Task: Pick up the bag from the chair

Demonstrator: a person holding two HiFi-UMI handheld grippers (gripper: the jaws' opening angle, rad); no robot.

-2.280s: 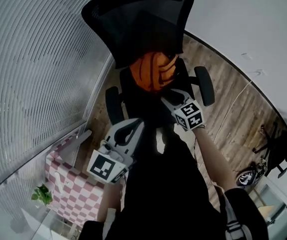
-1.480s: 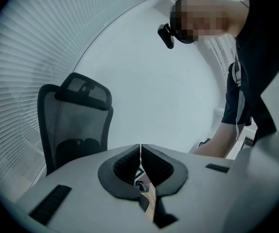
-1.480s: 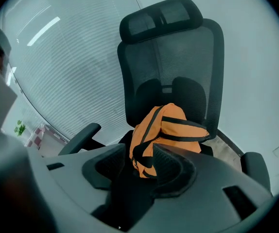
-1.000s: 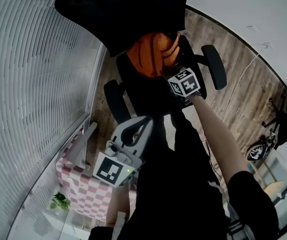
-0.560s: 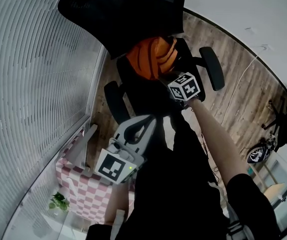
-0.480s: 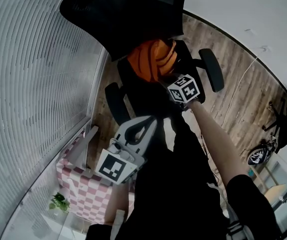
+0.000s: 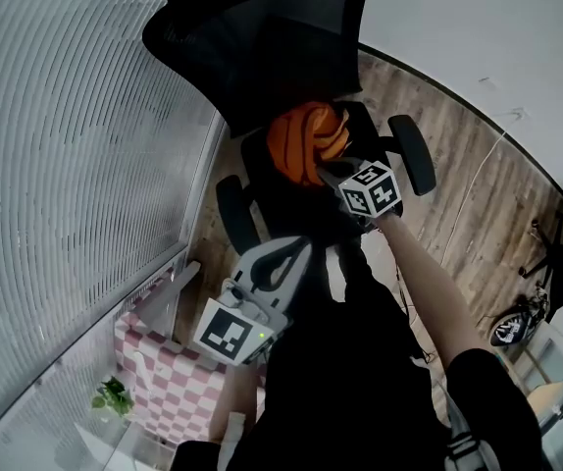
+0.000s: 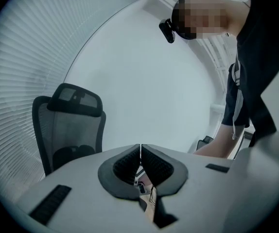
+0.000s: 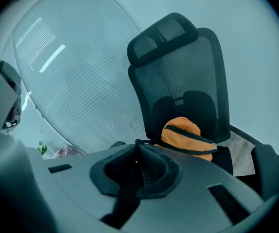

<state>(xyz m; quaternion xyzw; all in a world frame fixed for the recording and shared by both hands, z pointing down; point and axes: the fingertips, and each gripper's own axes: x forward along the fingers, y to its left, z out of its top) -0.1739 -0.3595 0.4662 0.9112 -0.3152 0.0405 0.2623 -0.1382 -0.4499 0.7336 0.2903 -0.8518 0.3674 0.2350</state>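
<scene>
An orange bag (image 7: 306, 143) with black straps sits on the seat of a black mesh office chair (image 7: 262, 37), against the backrest. My right gripper (image 7: 329, 172) is at the bag's near side. In the right gripper view its jaws (image 9: 137, 160) are shut on a black strap (image 9: 151, 142) that runs from the bag (image 9: 185, 132). My left gripper (image 7: 296, 248) hangs lower, in front of the seat, away from the bag. In the left gripper view it (image 8: 140, 152) is shut with nothing between the pads, pointing past the chair (image 8: 74, 125) at a white wall.
The chair's armrests (image 7: 414, 155) (image 7: 230, 214) flank the seat. Window blinds (image 7: 66, 165) fill the left. A pink checked cloth (image 7: 159, 381) and a small plant (image 7: 110, 397) are at the lower left. Another chair base (image 7: 556, 283) stands on the wood floor, right.
My right gripper has moved from in front of the seat up to the bag and stayed against it. The left gripper has barely shifted.
</scene>
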